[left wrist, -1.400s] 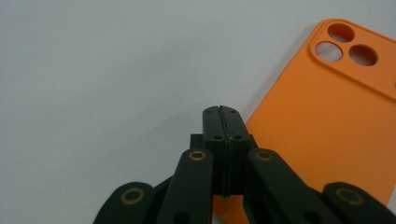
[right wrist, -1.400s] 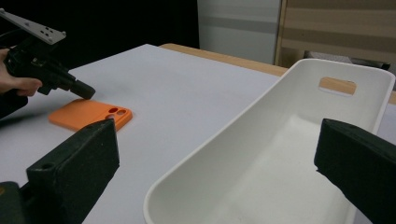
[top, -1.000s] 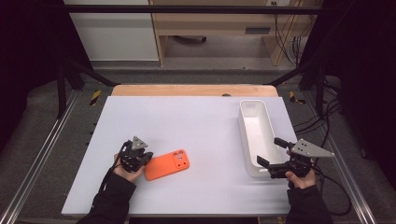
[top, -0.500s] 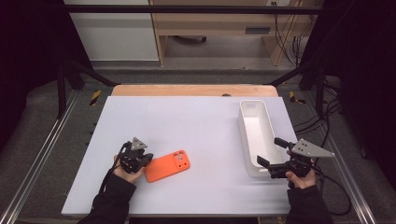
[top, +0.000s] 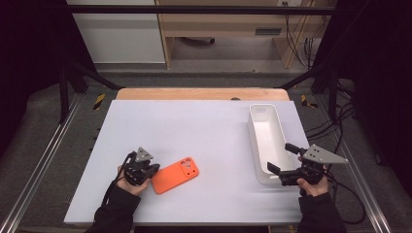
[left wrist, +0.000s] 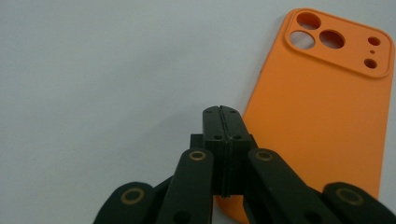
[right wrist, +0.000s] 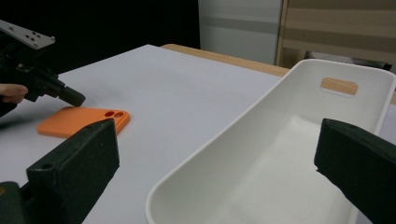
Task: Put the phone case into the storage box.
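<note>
Flat on the white table (top: 204, 131), the orange phone case (top: 175, 174) lies well left of the white bin (top: 266, 141), with bare tabletop between them. Just beside the case's left end, the left gripper (top: 151, 171) has its jaws pressed together, empty. Spread wide, the right gripper (top: 281, 161) brackets the bin's near end.

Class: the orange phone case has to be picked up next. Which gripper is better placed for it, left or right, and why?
Left, probably. The left gripper, jaws shut, sits right beside the orange phone case. The right gripper stands open at the near end of the white tray, far across the table.
</note>
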`<state>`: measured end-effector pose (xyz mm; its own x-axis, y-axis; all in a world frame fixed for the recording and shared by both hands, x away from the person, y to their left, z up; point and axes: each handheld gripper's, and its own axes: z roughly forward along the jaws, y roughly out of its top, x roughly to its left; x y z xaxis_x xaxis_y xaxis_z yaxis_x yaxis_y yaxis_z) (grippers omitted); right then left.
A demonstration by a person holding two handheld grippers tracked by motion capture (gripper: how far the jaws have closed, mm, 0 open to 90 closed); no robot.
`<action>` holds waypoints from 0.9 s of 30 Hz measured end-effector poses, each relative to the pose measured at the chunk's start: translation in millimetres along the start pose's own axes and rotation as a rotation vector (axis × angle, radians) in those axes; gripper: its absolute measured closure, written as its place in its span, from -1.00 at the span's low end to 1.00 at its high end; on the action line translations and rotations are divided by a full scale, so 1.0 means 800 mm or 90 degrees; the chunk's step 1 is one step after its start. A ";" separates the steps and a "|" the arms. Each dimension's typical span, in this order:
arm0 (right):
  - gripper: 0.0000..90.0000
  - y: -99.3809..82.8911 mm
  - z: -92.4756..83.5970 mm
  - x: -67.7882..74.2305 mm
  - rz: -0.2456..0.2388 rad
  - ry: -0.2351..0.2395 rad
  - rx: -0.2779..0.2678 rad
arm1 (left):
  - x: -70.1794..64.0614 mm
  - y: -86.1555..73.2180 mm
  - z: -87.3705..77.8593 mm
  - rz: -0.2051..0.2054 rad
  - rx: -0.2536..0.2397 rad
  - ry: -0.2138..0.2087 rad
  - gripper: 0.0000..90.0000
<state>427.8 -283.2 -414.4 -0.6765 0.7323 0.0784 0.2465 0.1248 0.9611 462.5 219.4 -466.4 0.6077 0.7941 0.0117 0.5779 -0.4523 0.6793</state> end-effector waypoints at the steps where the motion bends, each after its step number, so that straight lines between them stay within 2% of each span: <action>1: -0.99 0.000 0.000 0.000 0.001 0.000 0.000 | 0.000 0.000 0.000 0.001 -0.001 -0.001 1.00; 4: -0.99 0.000 0.000 0.000 0.000 0.000 0.000 | 0.002 0.000 0.000 0.010 -0.010 0.000 0.99; 6: -0.99 0.000 0.000 0.000 0.000 -0.001 -0.001 | 0.003 0.001 -0.003 0.010 -0.022 0.003 0.91; 15: -0.99 0.001 -0.002 0.000 0.000 0.002 -0.006 | 0.009 0.013 -0.031 0.027 -0.120 0.000 0.66; 17: -0.99 0.001 -0.002 0.001 -0.001 0.002 -0.005 | 0.012 0.016 -0.038 0.026 -0.140 -0.009 0.46; 18: -0.99 0.001 -0.002 0.001 -0.001 0.002 -0.005 | 0.013 0.018 -0.042 0.029 -0.149 -0.008 0.46; 19: -0.99 0.001 -0.002 0.001 -0.002 0.002 -0.005 | 0.013 0.019 -0.046 0.031 -0.159 -0.010 0.41; 20: -0.99 0.001 -0.002 0.000 -0.003 0.002 -0.005 | 0.014 0.021 -0.050 0.032 -0.166 -0.016 0.27; 22: -0.99 0.001 -0.002 0.000 -0.003 0.001 -0.004 | 0.016 0.024 -0.057 0.044 -0.185 -0.022 0.19; 27: -0.99 0.001 -0.002 0.000 -0.005 0.001 -0.004 | 0.020 0.030 -0.070 0.035 -0.220 -0.053 -0.08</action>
<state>426.6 -284.1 -412.9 -0.6798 0.7298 0.0719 0.2370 0.1259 0.9633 455.4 244.3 -408.8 0.6826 0.7308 0.0048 0.3337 -0.3176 0.8876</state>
